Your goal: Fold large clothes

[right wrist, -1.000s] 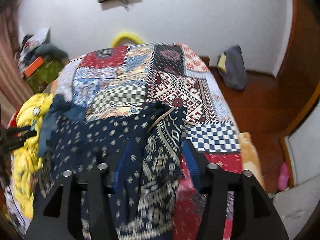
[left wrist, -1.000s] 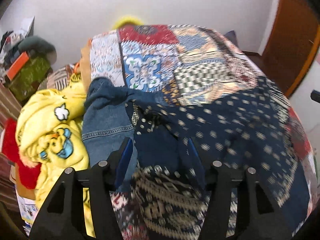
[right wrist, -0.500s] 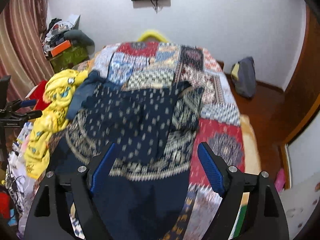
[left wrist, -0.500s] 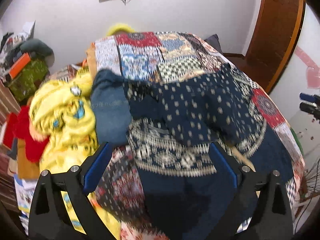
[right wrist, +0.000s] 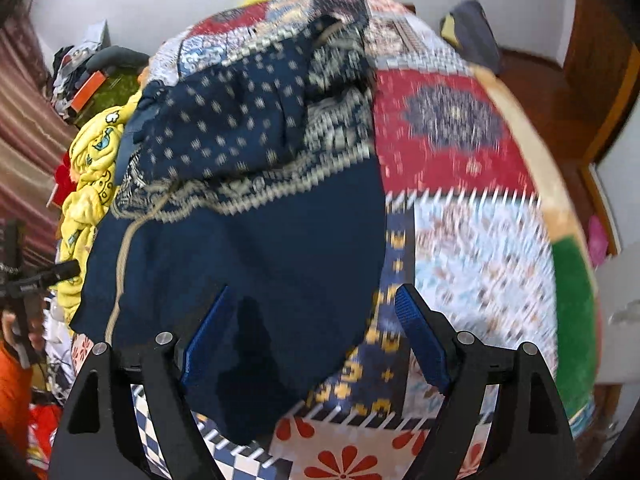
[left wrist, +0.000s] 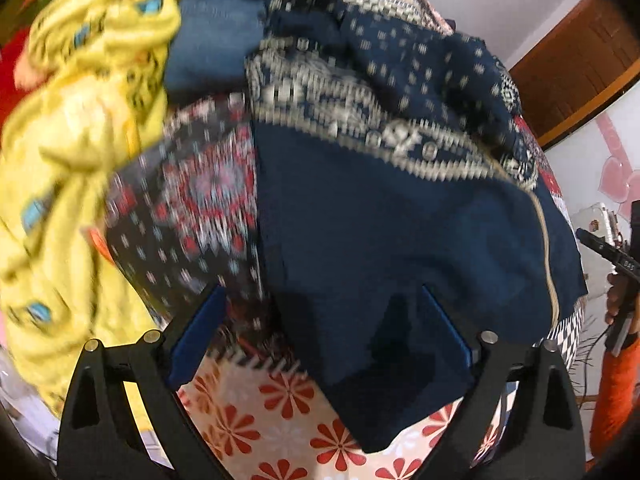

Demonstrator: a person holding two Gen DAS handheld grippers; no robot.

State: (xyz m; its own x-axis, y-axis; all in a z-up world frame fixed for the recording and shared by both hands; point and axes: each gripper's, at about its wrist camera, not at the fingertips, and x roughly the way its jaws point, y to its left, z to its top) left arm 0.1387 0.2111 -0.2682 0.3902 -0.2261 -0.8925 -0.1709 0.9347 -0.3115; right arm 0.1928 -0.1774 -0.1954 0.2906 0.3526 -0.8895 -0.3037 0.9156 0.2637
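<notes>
A large navy garment [left wrist: 400, 232] with cream patterned bands and dotted upper part lies partly folded on the patchwork bedspread [left wrist: 208, 208]; it also shows in the right wrist view [right wrist: 260, 248]. My left gripper [left wrist: 320, 336] is open and empty, low over the garment's near plain-navy corner. My right gripper [right wrist: 312, 340] is open and empty, just above the garment's near right edge. The bedspread [right wrist: 460, 160] lies bare to the right of the garment.
A yellow printed garment [left wrist: 72, 140] and folded blue jeans [left wrist: 212, 44] lie left of the navy one. Clutter [right wrist: 88, 80] is piled at the far left by a curtain. A wooden door [left wrist: 580, 68] stands right. The other gripper's tip [left wrist: 604, 248] shows at the right edge.
Both grippers opened and let go of the navy garment, pulled back toward the near bed edge, then dropped low over the garment's near hem. The views are motion-blurred.
</notes>
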